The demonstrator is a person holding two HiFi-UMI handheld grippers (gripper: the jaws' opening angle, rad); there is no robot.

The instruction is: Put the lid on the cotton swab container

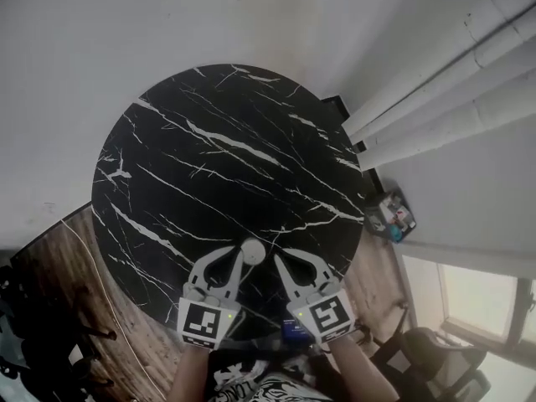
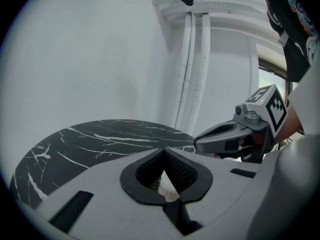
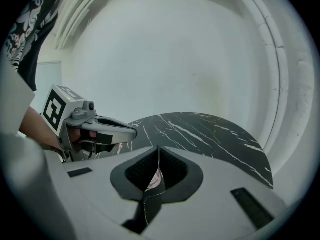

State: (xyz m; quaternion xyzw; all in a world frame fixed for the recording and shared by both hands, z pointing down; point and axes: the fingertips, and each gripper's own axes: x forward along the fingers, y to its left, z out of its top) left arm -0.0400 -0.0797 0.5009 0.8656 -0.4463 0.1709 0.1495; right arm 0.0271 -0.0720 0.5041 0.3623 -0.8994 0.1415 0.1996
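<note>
Bottom edge of the head view: both tools are side by side on the near rim of the round black marble table, with their marker cubes toward the camera.
Left gripper: its jaws are pulled in tight, and its own view shows a white ribbed body filling the gap between the pads.
Cotton swab container: a small white round shape at the lower middle of the tabletop, right at the left tool's tips. It's pinched there, sitting on the marble.
Right gripper: it's just right of the container, close by but not touching it. Its tips are brought together.
Lid: a thin pale piece with a reddish mark, caught edge-on between the right pads, seen low and central in the right gripper view. It looks like the lid, though that's not certain.
Cross views: each tool's camera picks up the other one beside it, with marble beyond.
Upper right of the head view: white pipes run along the wall.
</note>
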